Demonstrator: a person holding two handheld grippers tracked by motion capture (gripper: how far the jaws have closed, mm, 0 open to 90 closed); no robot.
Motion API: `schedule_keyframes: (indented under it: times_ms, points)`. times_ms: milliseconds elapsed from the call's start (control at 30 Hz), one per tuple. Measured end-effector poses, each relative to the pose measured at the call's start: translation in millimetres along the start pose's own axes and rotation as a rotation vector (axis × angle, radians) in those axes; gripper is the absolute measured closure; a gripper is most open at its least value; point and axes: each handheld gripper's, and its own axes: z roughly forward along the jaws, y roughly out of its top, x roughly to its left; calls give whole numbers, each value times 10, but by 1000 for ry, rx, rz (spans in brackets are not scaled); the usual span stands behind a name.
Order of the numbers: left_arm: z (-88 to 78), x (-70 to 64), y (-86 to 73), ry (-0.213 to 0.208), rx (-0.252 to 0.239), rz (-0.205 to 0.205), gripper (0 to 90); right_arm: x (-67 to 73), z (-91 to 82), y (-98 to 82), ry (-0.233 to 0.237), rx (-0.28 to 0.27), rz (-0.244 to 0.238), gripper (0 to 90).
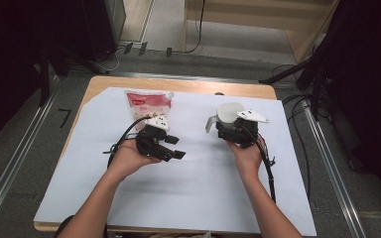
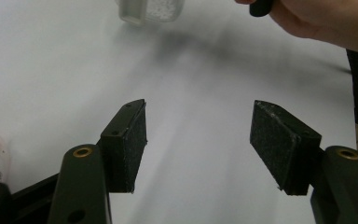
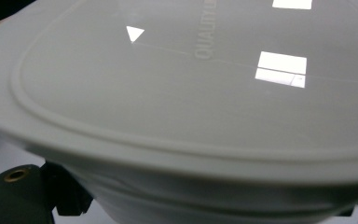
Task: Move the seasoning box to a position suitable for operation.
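A pale grey plastic container [image 1: 228,112] with a smooth lid [image 3: 177,79] is held at the right of the white sheet; a lip juts from its left side. My right gripper [image 1: 229,125] is shut on the container from the near side, its black jaws hugging the container body [image 3: 205,200] under the lid's rim. My left gripper [image 1: 178,148] lies in the left hand, pointing right, open with nothing between its pads [image 2: 205,140]. In the left gripper view the container [image 2: 151,9] shows at the top edge beside the right hand [image 2: 326,21].
A red-and-white pouch [image 1: 147,105] lies flat behind the left gripper. A white sheet [image 1: 178,198] covers the wooden table [image 1: 104,82]. Metal rails [image 1: 327,163] run along both sides, and dark stands and cables [image 1: 297,74] crowd the floor beyond.
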Motion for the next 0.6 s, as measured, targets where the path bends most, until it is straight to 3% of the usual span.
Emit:
schedule_keyframes:
  times_ms: [167, 300, 600]
  points:
    - [-5, -5, 4, 2, 3, 2, 373, 15, -158, 7, 49, -8, -15, 131]
    - [-9, 6, 5, -5, -4, -15, 373, 16, -332, -38, 98, -11, 7, 131]
    - [13, -24, 15, -6, 9, -11, 377, 113, -600, -190, 150, 17, -69, 132]
